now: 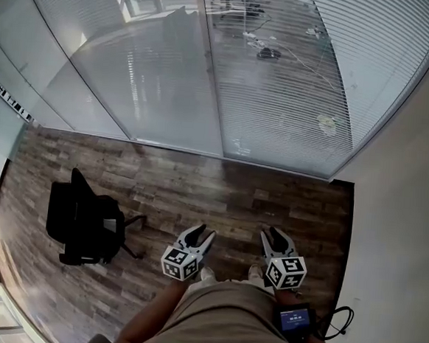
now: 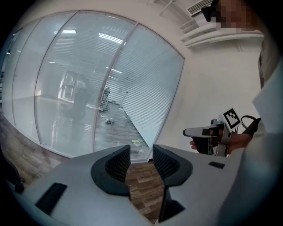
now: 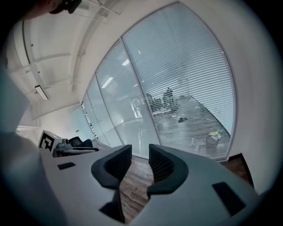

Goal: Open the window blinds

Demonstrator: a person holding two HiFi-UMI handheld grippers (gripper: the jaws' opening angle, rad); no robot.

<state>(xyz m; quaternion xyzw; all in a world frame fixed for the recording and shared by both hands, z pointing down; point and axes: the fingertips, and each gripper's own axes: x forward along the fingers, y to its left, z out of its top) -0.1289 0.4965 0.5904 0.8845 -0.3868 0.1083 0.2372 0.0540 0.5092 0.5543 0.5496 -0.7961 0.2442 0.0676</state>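
Note:
The window blinds (image 1: 334, 65) hang with their thin horizontal slats across the right-hand glass panel, with a room showing dimly through them; they also fill the left gripper view (image 2: 150, 97) and the right gripper view (image 3: 190, 79). Both grippers are held low in front of the person, over the wood floor and well short of the glass. My left gripper (image 1: 199, 237) (image 2: 141, 152) stands open with only floor between its jaws. My right gripper (image 1: 277, 238) (image 3: 140, 152) is likewise open and holds nothing. No cord or wand of the blinds can be made out.
A black office chair (image 1: 84, 227) stands on the floor to the left. The left glass panels (image 1: 148, 73) carry no slats. A plain white wall (image 1: 403, 219) closes the right side. A small screen device (image 1: 295, 318) with a cable hangs at the person's waist.

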